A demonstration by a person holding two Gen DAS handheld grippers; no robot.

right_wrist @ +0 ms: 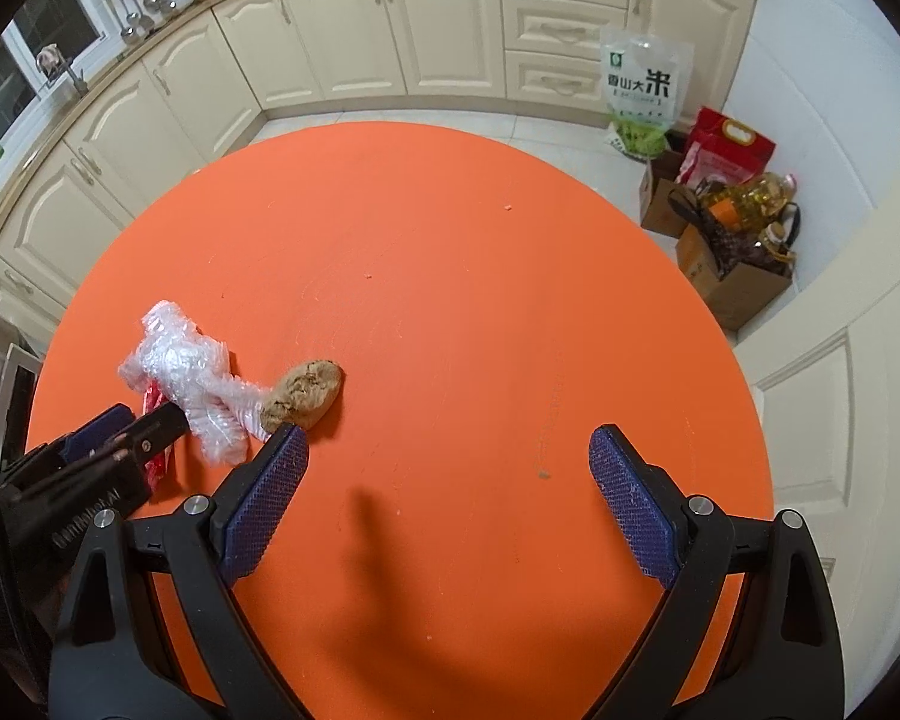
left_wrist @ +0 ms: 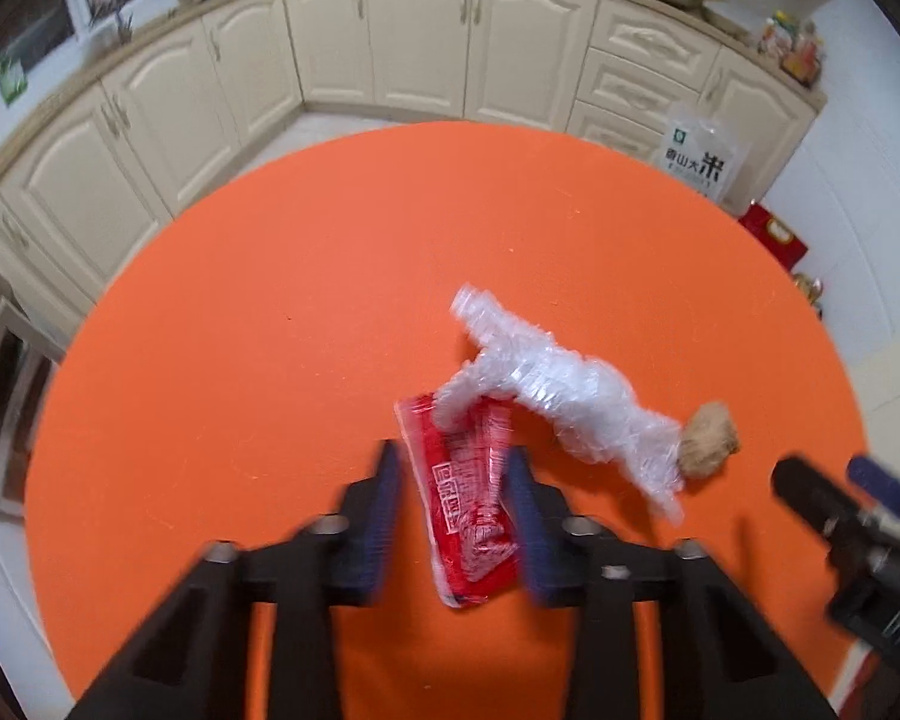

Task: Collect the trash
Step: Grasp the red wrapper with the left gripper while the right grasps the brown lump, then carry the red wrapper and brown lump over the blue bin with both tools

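Observation:
A red snack wrapper (left_wrist: 471,516) lies on the round orange table (left_wrist: 270,330). My left gripper (left_wrist: 453,468) is open, with its jaws on either side of the wrapper. A crumpled piece of clear bubble wrap (left_wrist: 546,384) lies partly over the wrapper's far end. A brown crumbly lump (left_wrist: 708,438) sits at the bubble wrap's right end. In the right wrist view the lump (right_wrist: 303,393) and the bubble wrap (right_wrist: 189,378) lie to the left. My right gripper (right_wrist: 450,444) is open and empty; its left fingertip (right_wrist: 288,444) is just below the lump.
Cream kitchen cabinets (right_wrist: 390,18) run behind the table. A rice bag (right_wrist: 642,90), cardboard boxes (right_wrist: 732,282) and oil bottles (right_wrist: 750,192) stand on the floor at the right. The right gripper shows at the right edge of the left wrist view (left_wrist: 852,510).

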